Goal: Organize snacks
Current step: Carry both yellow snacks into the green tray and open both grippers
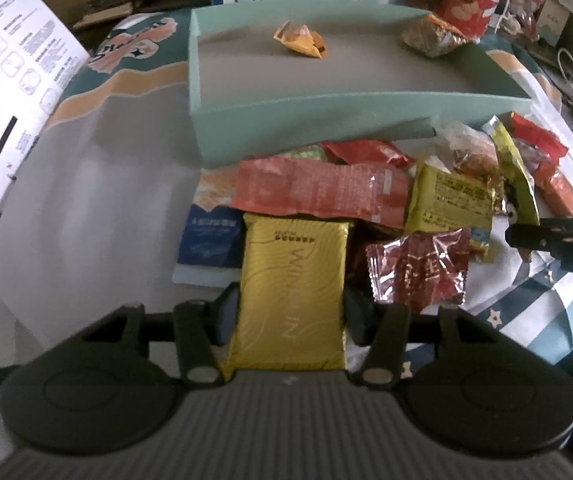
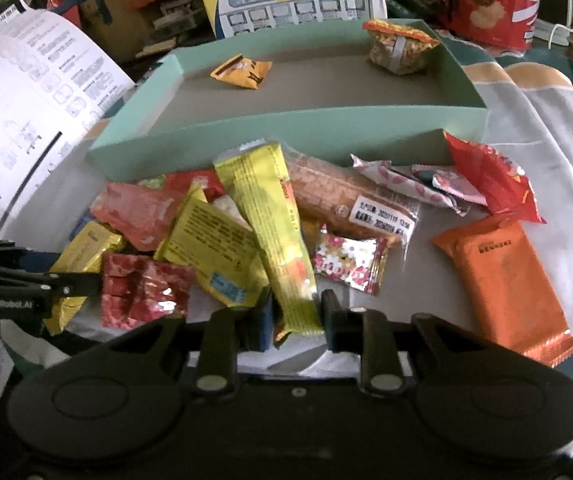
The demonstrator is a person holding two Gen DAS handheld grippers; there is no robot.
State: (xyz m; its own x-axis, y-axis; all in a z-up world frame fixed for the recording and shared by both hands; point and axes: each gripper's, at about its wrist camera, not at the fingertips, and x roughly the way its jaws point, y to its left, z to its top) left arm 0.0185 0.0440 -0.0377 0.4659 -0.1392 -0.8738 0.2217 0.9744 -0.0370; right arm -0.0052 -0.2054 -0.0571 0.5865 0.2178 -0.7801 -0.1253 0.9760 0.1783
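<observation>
A gold packet (image 1: 292, 280) lies at the near edge of the snack pile, and my left gripper (image 1: 291, 316) is shut on it, both pads against its long sides. In the right wrist view the same gold packet (image 2: 86, 248) shows at the left with the left gripper (image 2: 82, 286) on it. My right gripper (image 2: 296, 322) is shut on the near end of a long yellow bar packet (image 2: 270, 220). A mint-green box (image 2: 286, 136) stands behind the pile. It holds a small orange packet (image 2: 242, 72) and a brown packet with an orange top (image 2: 400, 50).
Loose snacks cover the cloth: a long red packet (image 1: 318, 194), a red foil packet (image 1: 418, 272), an orange packet (image 2: 506, 280), a red bag (image 2: 490, 184), a clear-wrapped biscuit (image 2: 342, 200). A large printed white sheet (image 1: 14, 80) rises at the left. Boxes and bags crowd the back.
</observation>
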